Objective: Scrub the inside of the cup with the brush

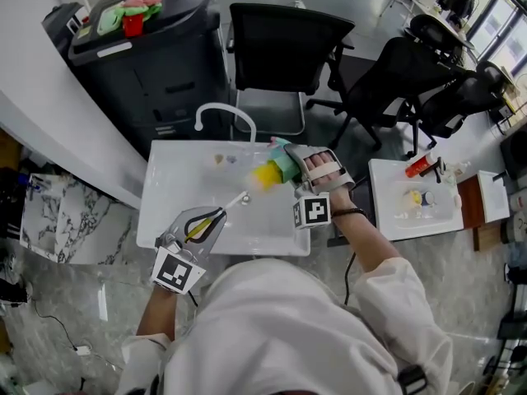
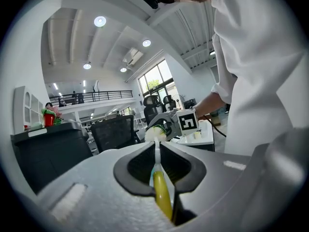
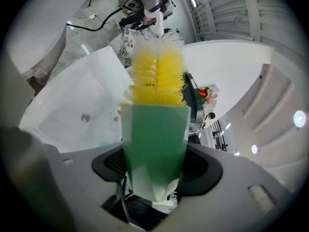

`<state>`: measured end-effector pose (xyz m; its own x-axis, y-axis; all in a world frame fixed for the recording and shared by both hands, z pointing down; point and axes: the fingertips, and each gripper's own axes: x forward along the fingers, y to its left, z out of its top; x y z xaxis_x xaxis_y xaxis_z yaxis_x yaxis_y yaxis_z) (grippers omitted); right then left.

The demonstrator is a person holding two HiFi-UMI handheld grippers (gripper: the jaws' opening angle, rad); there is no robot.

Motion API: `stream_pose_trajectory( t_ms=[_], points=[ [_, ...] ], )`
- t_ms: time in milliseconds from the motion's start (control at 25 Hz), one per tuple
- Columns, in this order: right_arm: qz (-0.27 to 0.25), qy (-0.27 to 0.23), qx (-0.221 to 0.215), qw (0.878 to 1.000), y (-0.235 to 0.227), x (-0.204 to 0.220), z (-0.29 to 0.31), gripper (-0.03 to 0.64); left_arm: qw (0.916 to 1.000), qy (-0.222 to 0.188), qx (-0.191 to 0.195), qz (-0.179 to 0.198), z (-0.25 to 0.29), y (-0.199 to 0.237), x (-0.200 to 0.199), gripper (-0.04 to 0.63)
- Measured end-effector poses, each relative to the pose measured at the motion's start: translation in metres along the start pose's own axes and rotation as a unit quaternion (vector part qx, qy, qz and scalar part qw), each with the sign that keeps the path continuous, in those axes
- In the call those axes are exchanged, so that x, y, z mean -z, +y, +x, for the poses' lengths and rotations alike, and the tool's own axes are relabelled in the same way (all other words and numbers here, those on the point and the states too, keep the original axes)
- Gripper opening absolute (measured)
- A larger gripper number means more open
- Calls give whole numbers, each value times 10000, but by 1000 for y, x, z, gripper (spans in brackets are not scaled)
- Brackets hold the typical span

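The left claw (image 1: 216,219) was clamped on the yellow handle of the brush (image 1: 235,202). In the left gripper view the 2 jaws were closed against the handle, and the thin white stem was carried out beyond them. The right claw (image 1: 295,167) was clamped on the green cup (image 3: 154,139), whose tapered body was pinched between the 2 jaws near its base, its open mouth being turned away from the claw and toward the brush. Both things were held above the white sink (image 1: 173,196), the cup over its far right part, near the curved white faucet (image 1: 224,112). The yellow bristle head (image 3: 157,79) of the brush was set at the cup's mouth. Its lower bristles were hidden behind the rim, while most of the head, with a tuft of white bristles at the end toward the stem, was left outside. The drain (image 3: 85,117) was seen in the sink's floor below the cup. A marker cube (image 1: 312,211) was carried on the right claw and another on the left. A black chair (image 1: 284,48) was placed beyond the sink and a black cabinet (image 1: 156,72) to the chair's left. A white bench (image 1: 387,220) bearing small things was set to the right, well apart from the sink.
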<state>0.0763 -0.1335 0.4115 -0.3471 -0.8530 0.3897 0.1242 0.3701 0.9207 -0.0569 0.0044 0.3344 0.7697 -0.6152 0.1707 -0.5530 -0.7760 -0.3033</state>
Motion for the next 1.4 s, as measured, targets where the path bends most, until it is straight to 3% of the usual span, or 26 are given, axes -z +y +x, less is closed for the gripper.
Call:
stream_pose_trajectory(
  t_ms=[600, 840, 1120, 1400],
  points=[
    [167, -456, -91, 9988, 8, -28, -10, 295, 9987, 111, 373, 321, 16, -14, -1, 37],
    [263, -534, -89, 9982, 10, -33, -19, 295, 9970, 201, 405, 627, 30, -16, -2, 38],
    [273, -429, 133, 9986, -20, -24, -20, 295, 9985, 68, 380, 392, 32, -9, -2, 37],
    [92, -407, -324, 9986, 8, -26, -12, 293, 9974, 260, 427, 524, 34, -19, -6, 38]
  ],
)
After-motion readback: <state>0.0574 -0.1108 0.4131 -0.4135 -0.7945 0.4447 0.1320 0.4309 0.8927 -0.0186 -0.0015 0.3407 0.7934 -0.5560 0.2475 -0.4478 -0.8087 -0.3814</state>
